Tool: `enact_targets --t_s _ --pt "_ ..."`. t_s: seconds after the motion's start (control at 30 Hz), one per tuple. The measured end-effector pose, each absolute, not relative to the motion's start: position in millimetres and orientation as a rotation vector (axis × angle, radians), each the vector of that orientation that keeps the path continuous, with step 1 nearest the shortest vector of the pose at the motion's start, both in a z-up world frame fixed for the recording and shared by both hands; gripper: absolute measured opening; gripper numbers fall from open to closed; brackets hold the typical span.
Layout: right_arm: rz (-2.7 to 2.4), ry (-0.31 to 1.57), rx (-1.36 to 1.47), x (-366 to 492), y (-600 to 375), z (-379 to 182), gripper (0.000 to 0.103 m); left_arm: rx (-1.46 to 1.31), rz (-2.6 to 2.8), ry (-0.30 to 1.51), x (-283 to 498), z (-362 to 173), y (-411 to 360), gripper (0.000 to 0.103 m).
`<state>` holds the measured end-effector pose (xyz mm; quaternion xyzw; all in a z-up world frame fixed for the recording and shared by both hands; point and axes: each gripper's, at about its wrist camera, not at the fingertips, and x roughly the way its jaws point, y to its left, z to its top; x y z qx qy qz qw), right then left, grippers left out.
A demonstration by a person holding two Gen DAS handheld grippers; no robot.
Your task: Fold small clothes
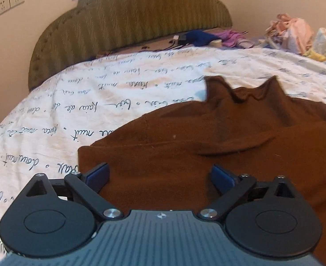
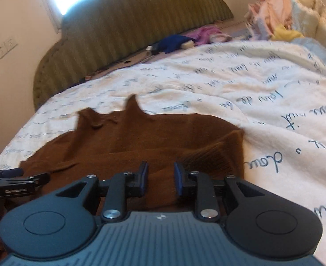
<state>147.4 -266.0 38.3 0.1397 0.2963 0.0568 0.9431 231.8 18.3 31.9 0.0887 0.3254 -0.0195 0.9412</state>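
A white quilt (image 1: 96, 102) with script print fills both frames, a green headboard (image 1: 129, 20) at top. The brown garment (image 1: 207, 146) lies spread mid-frame on it. At the lower edge, the left gripper (image 1: 160, 175) gapes wide over the cloth; the right gripper (image 2: 160, 177) stands slightly open, pinching nothing.

The left gripper (image 1: 159, 176) points forward and downward with its jaws spread wide apart, nothing pinched between the blue pads (image 1: 221, 176). The right gripper (image 2: 160, 178) tilts downward too, its jaws parted by a narrow gap, the pads (image 2: 178, 177) clear of any grip. In the right wrist view the left gripper (image 2: 12, 175) sits at the left edge.
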Motion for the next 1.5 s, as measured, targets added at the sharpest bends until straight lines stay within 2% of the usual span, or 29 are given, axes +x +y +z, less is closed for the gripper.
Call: enact_targets --t_s 0.13,0.17,0.27,0.3,0.33,0.4,0.5,0.6,0.77,0.8,0.83,0.9,1.03,1.23,1.37,1.47,1.5 --pt "0.113 0.661 0.210 152 -241 27 0.036 0.213 -0.118 0.659 207 25 5 0.101" --pt "0.089 0.695 0.196 160 -239 16 0.036 0.242 -0.112 0.679 210 16 2 0.103" --pt "0.077 0.644 0.208 155 -242 12 0.036 0.172 -0.093 0.719 218 17 11 0.103" --pt "0.046 0.652 0.219 150 -240 18 0.036 0.167 -0.071 0.726 214 22 13 0.099" --pt "0.029 0.653 0.219 140 -236 25 0.037 0.172 -0.067 0.718 206 29 14 0.096" --pt "0.067 0.631 0.207 113 -227 32 0.038 0.170 -0.105 0.690 180 39 14 0.098" --pt "0.081 0.666 0.174 82 -217 18 0.045 0.104 -0.189 0.710 142 36 19 0.101" --pt "0.085 0.633 0.162 69 -217 6 0.046 0.122 -0.191 0.761 129 7 21 0.103" --pt "0.039 0.676 0.239 57 -212 28 0.049 0.025 -0.160 0.790 113 26 36 0.100" --pt "0.061 0.676 0.217 49 -205 28 0.053 0.015 -0.181 0.792 104 28 37 0.102" --pt "0.075 0.684 0.196 43 -199 25 0.063 0.023 -0.200 0.794 96 26 35 0.103" --pt "0.093 0.671 0.106 33 -189 8 0.069 0.116 -0.208 0.795 85 11 28 0.103" --pt "0.096 0.681 0.156 6 -191 30 0.070 0.050 -0.174 0.740 57 27 42 0.100" --pt "0.148 0.637 0.370 -79 -249 43 0.070 -0.197 -0.195 0.680 -11 42 115 0.102" --pt "0.092 0.693 0.443 -88 -280 30 0.072 -0.396 -0.115 0.726 -9 27 156 0.099" --pt "0.133 0.731 0.492 -76 -283 19 0.072 -0.477 -0.130 0.732 1 21 158 0.099" --pt "0.138 0.725 0.504 -74 -284 18 0.071 -0.497 -0.155 0.738 3 22 155 0.096"
